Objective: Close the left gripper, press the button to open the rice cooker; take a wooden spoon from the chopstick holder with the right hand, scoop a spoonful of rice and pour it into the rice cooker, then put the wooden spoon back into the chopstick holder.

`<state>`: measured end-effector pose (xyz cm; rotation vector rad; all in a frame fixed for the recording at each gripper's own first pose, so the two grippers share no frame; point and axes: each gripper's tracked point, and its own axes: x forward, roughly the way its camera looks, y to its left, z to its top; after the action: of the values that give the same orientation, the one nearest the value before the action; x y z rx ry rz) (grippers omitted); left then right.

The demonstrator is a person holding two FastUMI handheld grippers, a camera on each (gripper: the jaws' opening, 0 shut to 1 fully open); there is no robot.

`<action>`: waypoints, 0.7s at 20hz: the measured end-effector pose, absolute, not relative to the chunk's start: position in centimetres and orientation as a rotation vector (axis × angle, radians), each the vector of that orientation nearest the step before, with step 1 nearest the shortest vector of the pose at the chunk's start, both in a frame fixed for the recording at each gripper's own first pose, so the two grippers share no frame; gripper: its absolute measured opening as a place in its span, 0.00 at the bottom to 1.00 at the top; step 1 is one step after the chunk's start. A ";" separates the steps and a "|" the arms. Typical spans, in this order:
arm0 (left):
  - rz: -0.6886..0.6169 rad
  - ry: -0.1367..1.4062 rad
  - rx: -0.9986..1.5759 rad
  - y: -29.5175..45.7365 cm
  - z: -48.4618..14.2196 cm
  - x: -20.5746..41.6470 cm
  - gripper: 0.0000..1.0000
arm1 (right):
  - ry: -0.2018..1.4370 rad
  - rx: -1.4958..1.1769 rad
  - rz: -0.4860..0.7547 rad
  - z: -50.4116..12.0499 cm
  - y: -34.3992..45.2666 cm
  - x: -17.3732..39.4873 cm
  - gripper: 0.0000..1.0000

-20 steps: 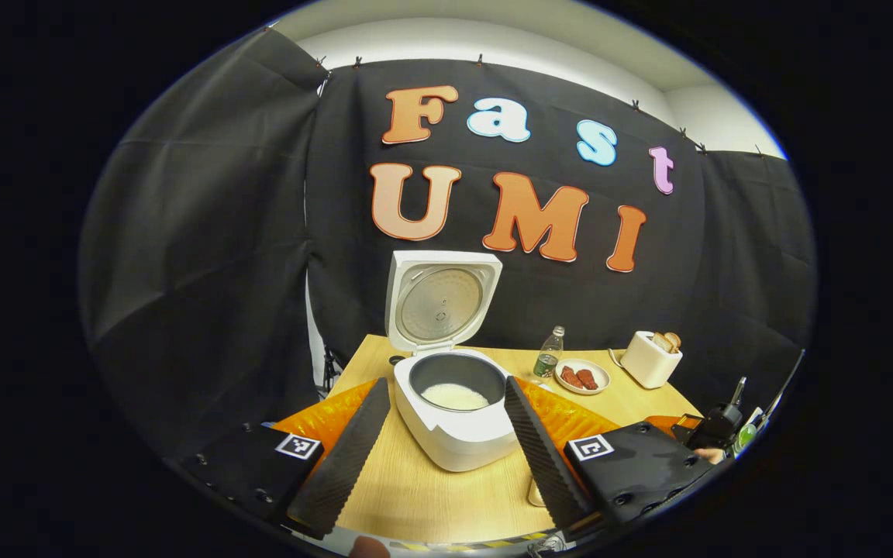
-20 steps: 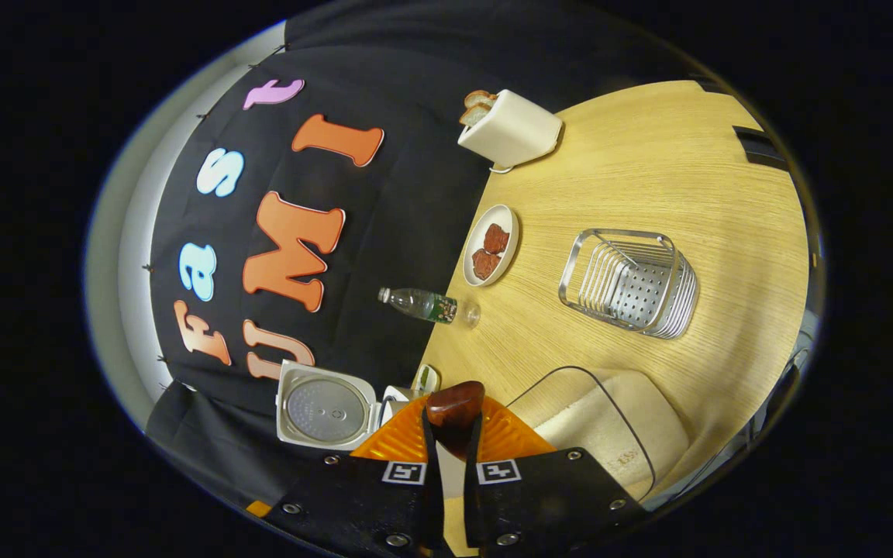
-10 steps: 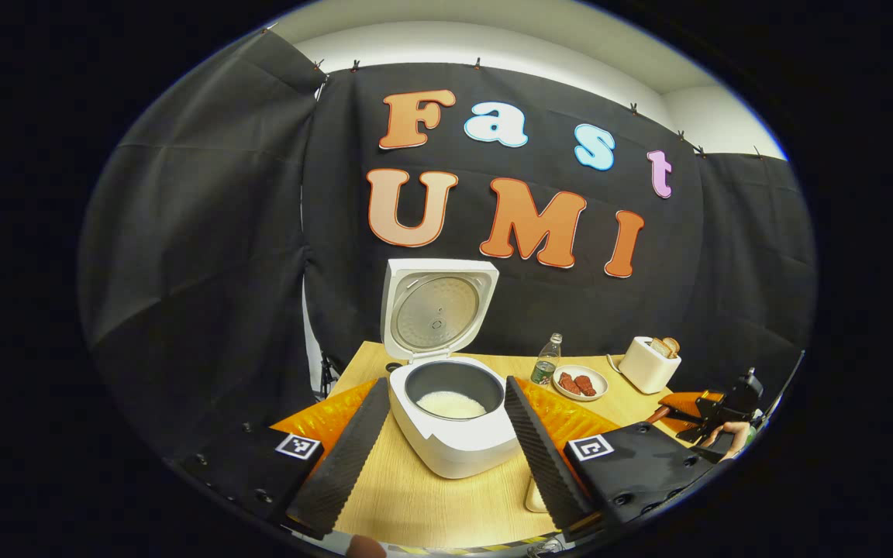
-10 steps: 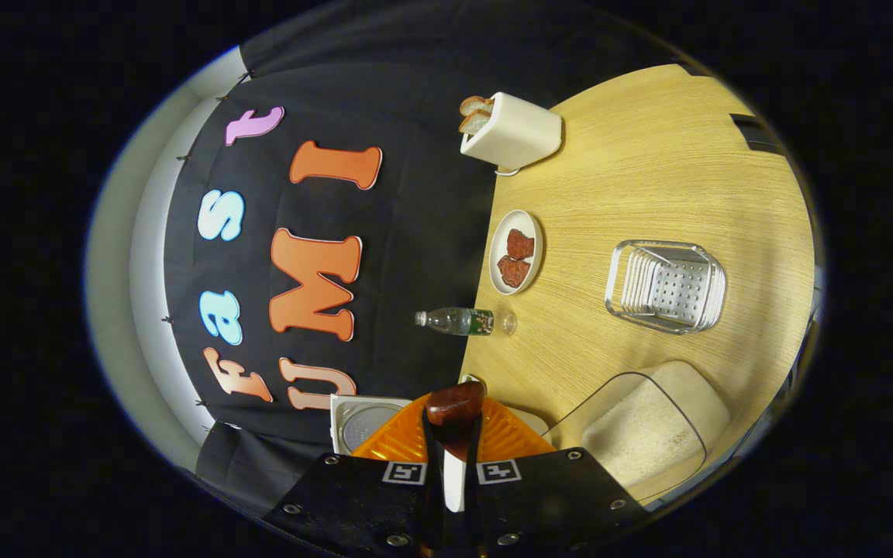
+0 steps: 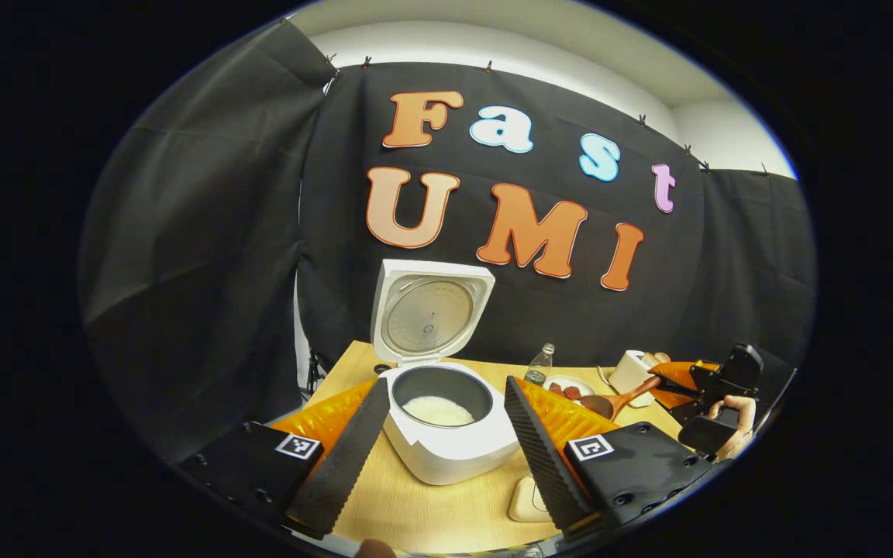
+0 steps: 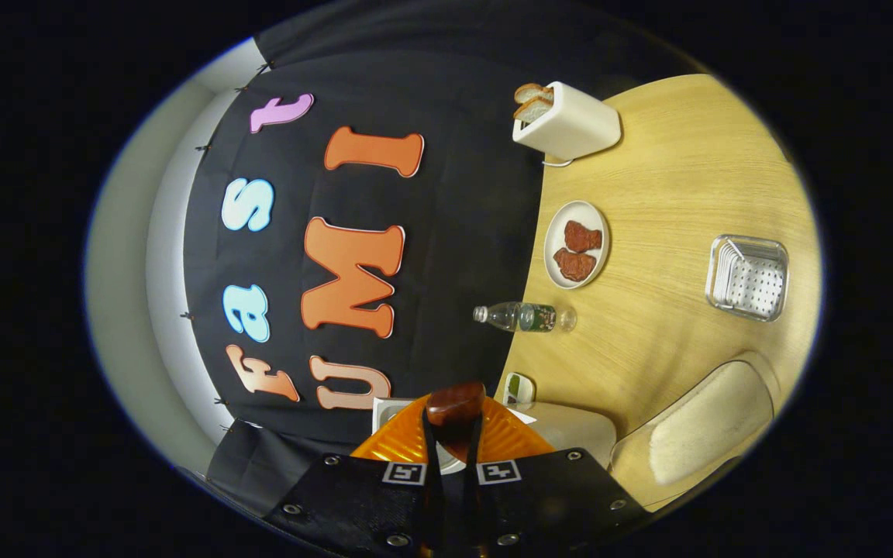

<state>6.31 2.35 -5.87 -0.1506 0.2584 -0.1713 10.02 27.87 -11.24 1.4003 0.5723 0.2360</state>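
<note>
The white rice cooker (image 5: 446,442) stands open with its lid (image 5: 431,314) upright and white rice in the pot. My left gripper (image 5: 440,457) is open, its fingers on either side of the cooker in the left gripper view, short of it. Right of the cooker, my right gripper (image 5: 687,380) holds the wooden spoon (image 5: 609,403) level, bowl toward the cooker. In the right gripper view, rolled sideways, my right gripper (image 6: 453,434) is shut on the wooden spoon (image 6: 454,407), above the cooker's edge (image 6: 563,426). The metal chopstick holder (image 6: 749,277) stands farther off.
A clear rice container (image 6: 694,434) lies beside the cooker, and its corner (image 5: 528,500) shows in the left gripper view. A water bottle (image 6: 524,316), a plate with red pieces (image 6: 577,244) and a toaster with bread (image 6: 567,122) line the wooden table's back edge. A hand (image 5: 733,418) grips the right gripper.
My right gripper has carried the spoon up and toward the cooker, away from the chopstick holder and the rice container. The left gripper has drawn back slightly and stays open.
</note>
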 end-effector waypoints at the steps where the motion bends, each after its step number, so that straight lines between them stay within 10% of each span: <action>1: -0.166 0.256 -0.147 2.6 -5.8 6.5 1.00 | 0.572 1.411 0.240 -10.7 28.6 10.7 0.10; 14: -0.149 0.279 -0.125 3.5 -7.0 7.7 1.00 | 0.505 1.270 0.302 -5.9 39.2 18.9 0.10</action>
<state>7.74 3.46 -6.99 -0.1248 0.2791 -0.1492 18.86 39.16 -5.92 1.2703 0.5053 0.3016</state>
